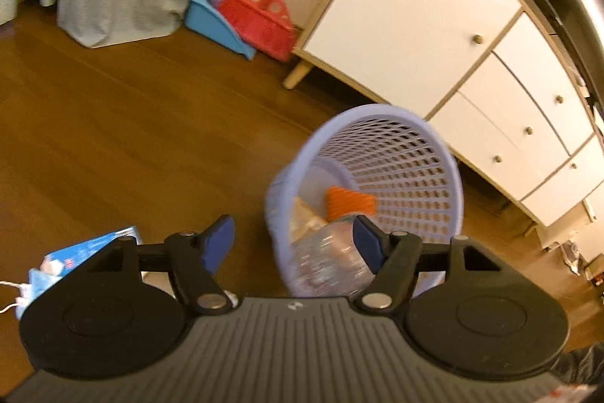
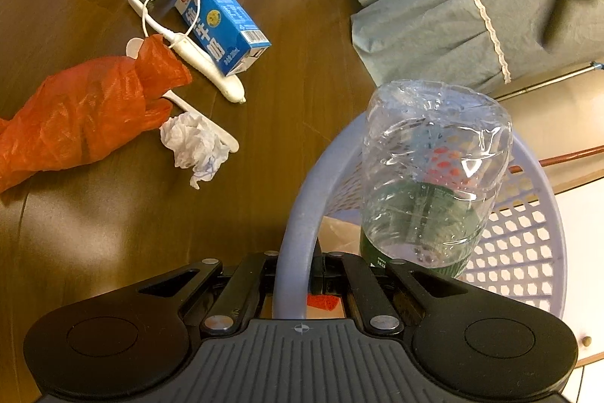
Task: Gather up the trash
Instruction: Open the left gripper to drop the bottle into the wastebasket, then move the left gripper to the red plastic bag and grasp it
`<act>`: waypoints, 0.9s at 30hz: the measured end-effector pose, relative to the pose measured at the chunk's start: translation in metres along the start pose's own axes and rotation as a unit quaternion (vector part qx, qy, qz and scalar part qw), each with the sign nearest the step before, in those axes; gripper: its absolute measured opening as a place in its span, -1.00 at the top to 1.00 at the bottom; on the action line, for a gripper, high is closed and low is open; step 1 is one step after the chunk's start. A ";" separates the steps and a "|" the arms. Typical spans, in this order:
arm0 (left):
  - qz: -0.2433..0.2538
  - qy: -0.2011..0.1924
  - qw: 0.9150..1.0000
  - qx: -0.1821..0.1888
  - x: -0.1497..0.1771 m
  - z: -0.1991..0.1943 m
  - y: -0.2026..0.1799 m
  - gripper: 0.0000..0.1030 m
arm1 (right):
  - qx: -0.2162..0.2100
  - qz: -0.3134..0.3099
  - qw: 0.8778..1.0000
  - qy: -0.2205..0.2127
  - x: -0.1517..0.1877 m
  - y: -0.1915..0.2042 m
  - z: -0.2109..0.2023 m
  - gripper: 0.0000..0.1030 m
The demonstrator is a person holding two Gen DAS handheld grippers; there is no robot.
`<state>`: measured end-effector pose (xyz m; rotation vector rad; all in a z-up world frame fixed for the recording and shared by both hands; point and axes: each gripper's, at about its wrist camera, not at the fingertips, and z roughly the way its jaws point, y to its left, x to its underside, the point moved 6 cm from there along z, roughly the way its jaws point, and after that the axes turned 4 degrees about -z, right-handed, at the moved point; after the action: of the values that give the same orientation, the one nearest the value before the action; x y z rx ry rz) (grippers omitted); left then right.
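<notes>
Clamping the lavender plastic mesh basket (image 2: pixel 298 214) by its rim, our right gripper (image 2: pixel 302 284) steadies it — the clear plastic bottle (image 2: pixel 434 176) sits inside. Our left gripper (image 1: pixel 294 240) hangs spread and empty; the blue milk carton (image 2: pixel 222 29) waits at eleven o'clock.

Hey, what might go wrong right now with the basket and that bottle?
The right gripper pinches only the rim of the tilted basket, so it might slip or tip further. The clear bottle pokes out above that rim and could roll out onto the floor. The open left gripper might bump the bottle.
</notes>
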<state>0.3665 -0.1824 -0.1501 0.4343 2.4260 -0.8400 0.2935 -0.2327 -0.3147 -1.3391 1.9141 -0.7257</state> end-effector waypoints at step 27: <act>-0.039 0.034 0.996 -0.079 0.132 0.003 0.112 -0.27 | 0.000 -0.002 1.000 0.000 0.004 -0.002 -0.002 1.00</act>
<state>0.3121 -0.0830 -0.2811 0.3150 2.5631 -0.6690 0.2919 -0.2371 -0.3122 -1.3421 1.9112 -0.7277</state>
